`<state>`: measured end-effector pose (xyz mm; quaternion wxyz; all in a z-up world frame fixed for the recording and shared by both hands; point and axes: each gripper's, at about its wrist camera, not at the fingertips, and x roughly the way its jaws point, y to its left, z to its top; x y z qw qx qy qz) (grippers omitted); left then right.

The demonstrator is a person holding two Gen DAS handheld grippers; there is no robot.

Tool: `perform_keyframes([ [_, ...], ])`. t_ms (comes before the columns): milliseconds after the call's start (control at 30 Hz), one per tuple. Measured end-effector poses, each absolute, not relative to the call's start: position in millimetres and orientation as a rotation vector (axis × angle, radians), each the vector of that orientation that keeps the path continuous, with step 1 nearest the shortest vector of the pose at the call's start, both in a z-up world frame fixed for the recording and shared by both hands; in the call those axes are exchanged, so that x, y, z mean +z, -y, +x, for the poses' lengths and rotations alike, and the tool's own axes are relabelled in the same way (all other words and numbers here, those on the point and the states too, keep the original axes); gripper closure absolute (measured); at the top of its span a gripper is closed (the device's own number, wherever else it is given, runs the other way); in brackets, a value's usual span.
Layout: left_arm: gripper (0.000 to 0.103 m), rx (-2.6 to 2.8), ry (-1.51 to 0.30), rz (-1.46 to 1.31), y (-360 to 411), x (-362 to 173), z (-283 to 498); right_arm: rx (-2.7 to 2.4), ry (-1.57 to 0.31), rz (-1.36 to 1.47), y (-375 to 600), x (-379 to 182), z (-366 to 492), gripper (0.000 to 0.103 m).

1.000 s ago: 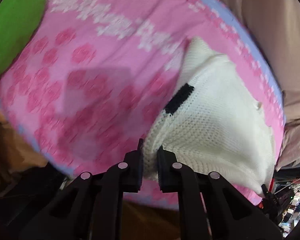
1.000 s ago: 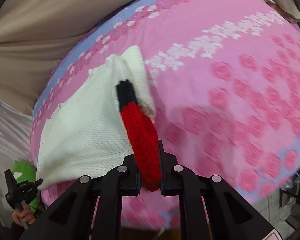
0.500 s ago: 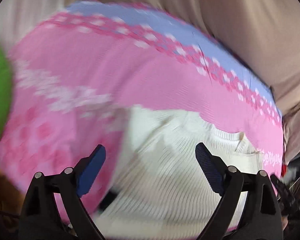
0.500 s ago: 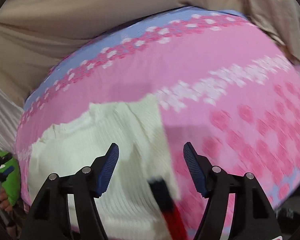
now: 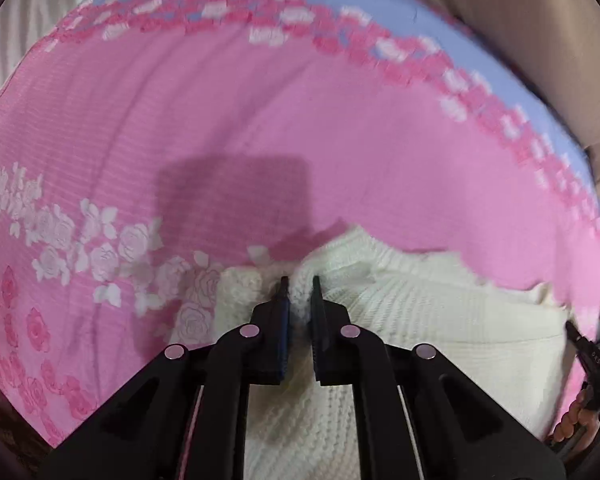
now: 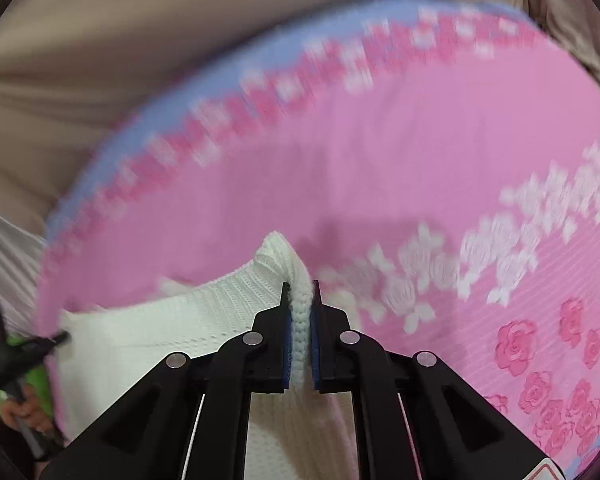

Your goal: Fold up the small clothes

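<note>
A small white knitted sweater (image 5: 428, 320) lies on the pink flowered bedspread (image 5: 260, 120). In the left wrist view my left gripper (image 5: 299, 280) is shut on a bunched fold at the sweater's left corner. In the right wrist view my right gripper (image 6: 299, 285) is shut on the ribbed edge of the sweater (image 6: 172, 328) at its right corner, which stands up in a peak. The sweater's body stretches between the two grippers. The red and black sleeve part is out of sight.
The bedspread (image 6: 400, 160) has a blue far border and ends at a beige curtain (image 6: 100, 40). The other gripper and the hand holding it show at the left edge of the right view (image 6: 16, 364) and at the right edge of the left view (image 5: 592, 364).
Both grippers let go of the sleeve parts, opened wide, moved over the sweater, and have now shut on its two upper corners.
</note>
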<state>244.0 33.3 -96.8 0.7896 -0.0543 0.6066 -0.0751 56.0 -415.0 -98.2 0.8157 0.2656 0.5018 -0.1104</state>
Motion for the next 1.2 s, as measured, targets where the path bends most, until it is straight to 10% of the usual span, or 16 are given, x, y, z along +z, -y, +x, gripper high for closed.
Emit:
perform_keyframes([
  [133,0.088,-0.176,-1.274,-0.206,-39.1,-80.6,235.7,-0.275,-1.049,0.635,419.8,-74.1,55.4,0.093],
  [267,0.027,-0.100,-1.157,-0.236,-81.9,-41.2,195.7,-0.284,-0.933,0.552,401.6,-20.0,17.4,0.079],
  [600,0.014,-0.048,-1.339,-0.557,-139.9,-115.5,103.0,0.171,-1.222,0.384,204.5,-62.0,15.2,0.087],
  [700,0.023,-0.061,-1.338,-0.484,-130.5,-112.9,103.0,0.131,-1.308,0.277,188.6,-89.7,25.5,0.090],
  [767,0.073,-0.145,-1.349,-0.518,-126.3,-111.6,107.0,0.132,-1.288,0.308,189.9,-93.3,26.4,0.091],
  [1200,0.081,-0.699,-1.037,-0.140,81.6,60.8,63.2,-0.005,-1.042,0.640,294.6,-37.4,-39.4,0.075],
])
